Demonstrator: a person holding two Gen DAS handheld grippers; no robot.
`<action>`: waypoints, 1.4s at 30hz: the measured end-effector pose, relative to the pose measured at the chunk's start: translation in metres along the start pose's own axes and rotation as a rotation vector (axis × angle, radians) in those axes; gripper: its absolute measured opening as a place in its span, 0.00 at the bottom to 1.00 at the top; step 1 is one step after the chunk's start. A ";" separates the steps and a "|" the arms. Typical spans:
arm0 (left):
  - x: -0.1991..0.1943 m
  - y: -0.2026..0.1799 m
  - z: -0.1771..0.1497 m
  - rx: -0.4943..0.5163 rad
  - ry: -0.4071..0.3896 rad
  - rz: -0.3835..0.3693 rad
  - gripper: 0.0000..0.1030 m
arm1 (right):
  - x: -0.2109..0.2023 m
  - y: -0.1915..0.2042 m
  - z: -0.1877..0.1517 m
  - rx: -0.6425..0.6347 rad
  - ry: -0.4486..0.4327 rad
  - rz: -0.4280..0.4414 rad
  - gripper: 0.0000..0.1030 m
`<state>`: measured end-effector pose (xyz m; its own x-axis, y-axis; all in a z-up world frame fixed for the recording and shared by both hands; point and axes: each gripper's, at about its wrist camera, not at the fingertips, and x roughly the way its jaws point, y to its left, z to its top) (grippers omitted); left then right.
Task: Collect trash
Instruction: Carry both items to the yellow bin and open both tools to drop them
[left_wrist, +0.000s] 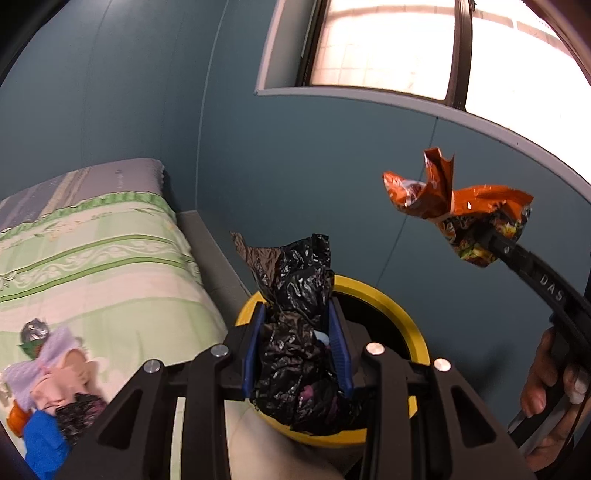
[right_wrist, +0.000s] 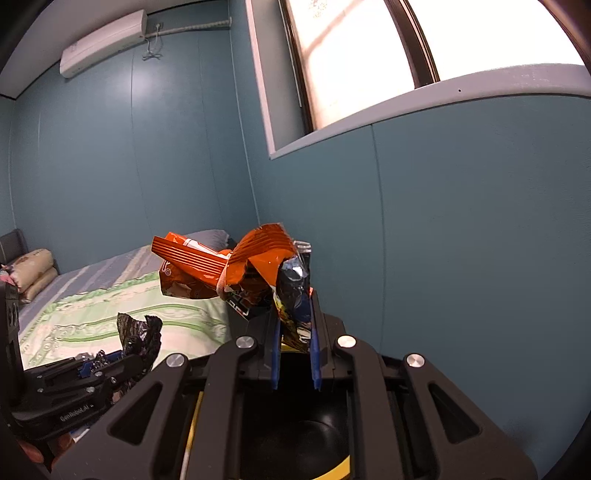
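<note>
Black plastic bag (left_wrist: 299, 332), crumpled, sits nearest the left wrist cam, pinched between the blue pads (left_wrist: 255, 350) of the left hand-held gripper (left_wrist: 297, 347), w/ its loose top sticking up past the fingertips. Right behind and below it is the yellow-rimmed bin (left_wrist: 388, 299), dark inside, on the floor just beside the bed's near corner. Right hand-held gripper (right_wrist: 295, 332) is pressed together on an orange snack wrapper (right_wrist: 236, 266); the wrapper's twisted upper part fans out above the jaws, and the bin's dark mouth (right_wrist: 295, 435) lies directly under that gripper in the right wrist view. Step in hand, as I read it: both pieces are picked up and carried to the bin, drop not yet done. Next move prob. calls for getting each gripper over the opening, then spreading the jaws so the stuff falls inside; light foil and film may cling to the pads or catch the rim, so a small shake could be needed. More trash is left: a heap of tissue, blue and orange bits (left_wrist: 48, 398) near the bed's front edge. Bed (left_wrist: 103, 258) has a green-striped cover, pillows (right_wrist: 31, 273) at its far end. Room: teal walls, window (left_wrist: 406, 48) above the bin, AC unit (right_wrist: 103, 42) high on the far wall.
</note>
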<state>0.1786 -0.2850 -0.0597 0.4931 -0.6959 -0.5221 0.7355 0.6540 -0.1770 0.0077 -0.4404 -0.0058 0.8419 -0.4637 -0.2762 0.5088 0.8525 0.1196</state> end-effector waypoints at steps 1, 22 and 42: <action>0.007 -0.003 0.001 0.002 0.009 -0.006 0.30 | 0.002 -0.002 0.002 -0.006 0.002 -0.008 0.11; 0.094 -0.030 -0.014 -0.053 0.130 -0.034 0.41 | 0.033 -0.010 0.025 -0.118 0.056 -0.088 0.13; 0.033 0.014 0.002 -0.132 0.008 0.059 0.80 | 0.019 -0.004 0.045 -0.094 0.007 -0.091 0.42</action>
<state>0.2062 -0.2999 -0.0776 0.5297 -0.6527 -0.5417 0.6375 0.7276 -0.2533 0.0296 -0.4633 0.0319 0.7915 -0.5390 -0.2882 0.5637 0.8260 0.0036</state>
